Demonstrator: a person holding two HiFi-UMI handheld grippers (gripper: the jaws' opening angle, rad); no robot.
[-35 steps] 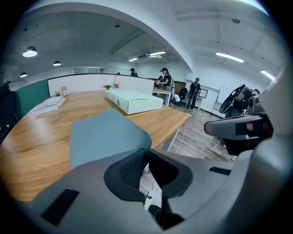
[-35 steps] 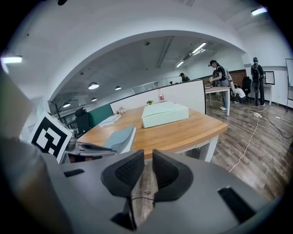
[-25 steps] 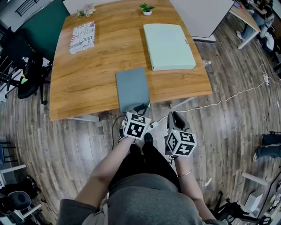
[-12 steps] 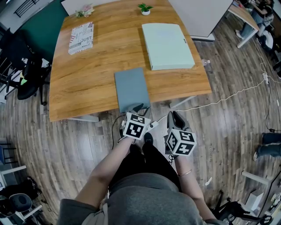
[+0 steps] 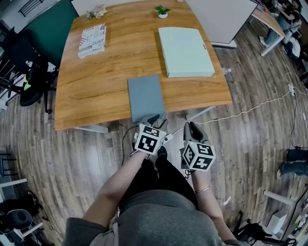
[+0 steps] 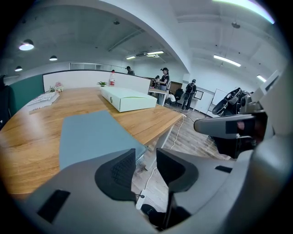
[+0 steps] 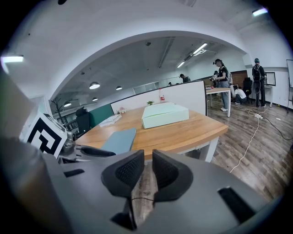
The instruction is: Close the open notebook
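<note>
The grey-blue notebook (image 5: 145, 97) lies shut and flat on the wooden table (image 5: 96, 91), close to its front edge. It also shows in the left gripper view as a notebook (image 6: 87, 135) just beyond the jaws, and in the right gripper view as a notebook (image 7: 120, 139) at the left. My left gripper (image 5: 155, 117) hovers just off the table's front edge at the notebook's near end; its jaws are opening and nothing is between them (image 6: 145, 155). My right gripper (image 5: 190, 126) hangs beside it over the floor, pads a narrow gap apart and empty (image 7: 148, 160).
A pale green flat box (image 5: 185, 51) lies at the back right of the table, a printed book (image 5: 91, 41) at the back left, a small potted plant (image 5: 162, 10) at the far edge. A black chair (image 5: 29, 81) stands left. A white cable (image 5: 250, 108) crosses the floor at the right.
The left gripper's jaws have spread apart near the notebook's front end. The right gripper and the notebook have stayed where they were.
</note>
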